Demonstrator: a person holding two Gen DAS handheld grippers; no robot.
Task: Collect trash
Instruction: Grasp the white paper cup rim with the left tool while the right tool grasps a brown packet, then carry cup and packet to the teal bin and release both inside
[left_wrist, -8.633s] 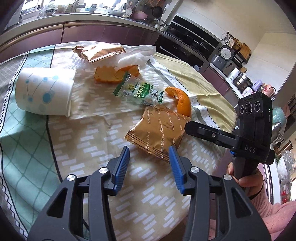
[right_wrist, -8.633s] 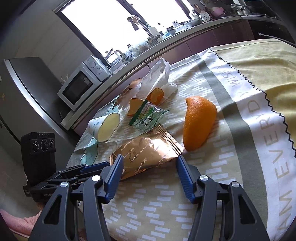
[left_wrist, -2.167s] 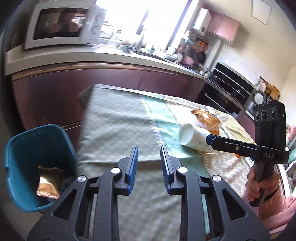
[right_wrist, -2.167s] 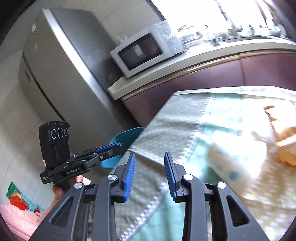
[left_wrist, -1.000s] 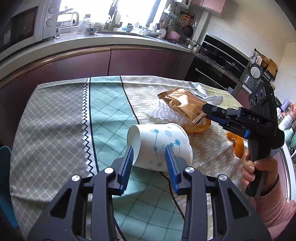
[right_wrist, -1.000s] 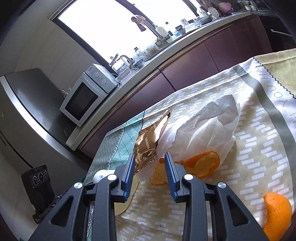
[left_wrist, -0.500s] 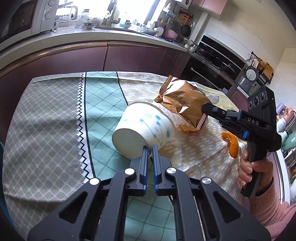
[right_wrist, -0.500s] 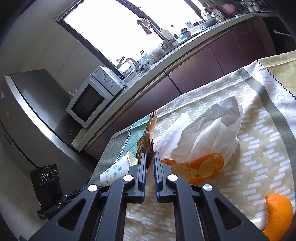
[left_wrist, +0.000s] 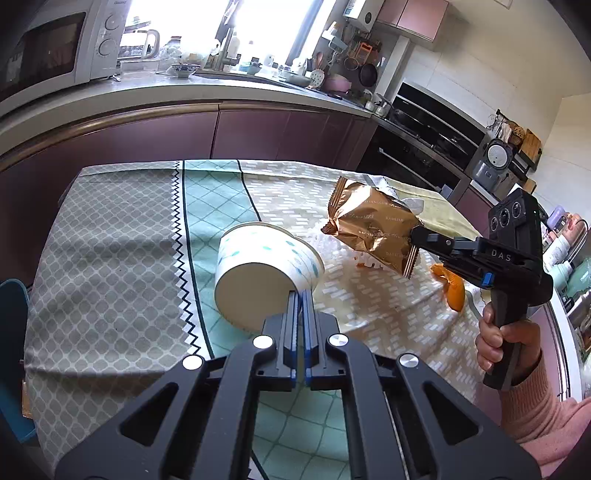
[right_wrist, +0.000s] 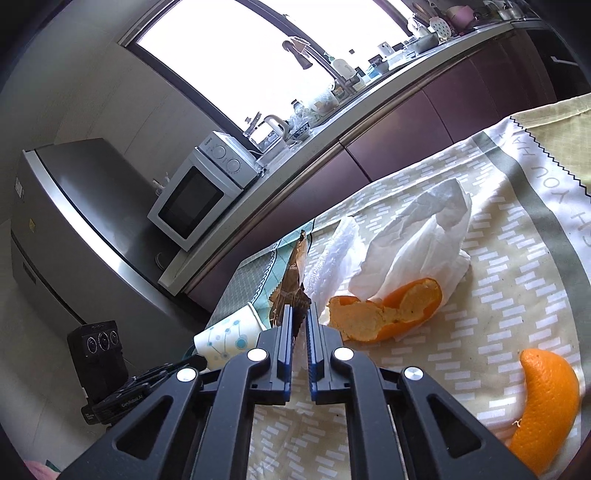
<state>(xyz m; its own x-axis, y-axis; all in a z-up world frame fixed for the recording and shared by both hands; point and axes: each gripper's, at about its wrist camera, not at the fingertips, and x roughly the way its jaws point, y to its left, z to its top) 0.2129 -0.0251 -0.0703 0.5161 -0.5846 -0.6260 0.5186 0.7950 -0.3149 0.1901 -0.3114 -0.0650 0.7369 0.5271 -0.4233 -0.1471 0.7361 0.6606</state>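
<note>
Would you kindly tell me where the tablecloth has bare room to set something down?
The grey diamond-patterned end of the tablecloth, left of the paper cup, is bare. It is crowded on the beige part, where the gold wrapper, white tissue and orange peels cluster.

"DAS" stands on the right hand-held gripper (left_wrist: 415, 236); "Galanz" on the microwave (left_wrist: 55, 48).

Matt paper cup (left_wrist: 266, 266), glossy foil wrapper (left_wrist: 373, 229) (crinkled), seemingly cotton tablecloth (left_wrist: 110, 258)
</note>
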